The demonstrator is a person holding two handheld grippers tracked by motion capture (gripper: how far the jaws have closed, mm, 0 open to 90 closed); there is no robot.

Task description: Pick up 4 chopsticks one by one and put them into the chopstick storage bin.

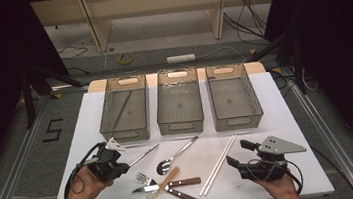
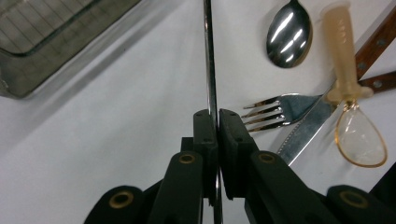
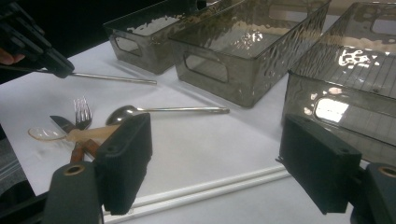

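While the left gripper point(image 2: 214, 122) clamps its black jaws on a thin, shiny metal rod point(image 2: 208, 56), the rod juts out toward two o'clock, clear of the white tabletop point(image 1: 276, 108), mirror-bright and very slender; its far end I cannot make out well. Over at four o'clock on the table the right gripper point(image 3: 219, 163) hovers with its jaws spread wide and nothing between them, above a pair of long white chopsticks point(image 1: 218, 164). Near six o'clock lies a heap of cutlery: a steel fork point(image 2: 275, 112), a serrated knife with a brown wooden handle point(image 1: 169, 185), a translucent amber plastic spoon point(image 2: 357, 135), and a polished long-handled steel spoon point(image 1: 175, 156) pointing toward one o'clock. Farther off, at twelve o'clock, three smoky transparent plastic bins point(image 1: 179, 104) stand side by side. Beyond the table, a white power strip point(image 1: 181, 58) and loose cables lie on a grey floor.
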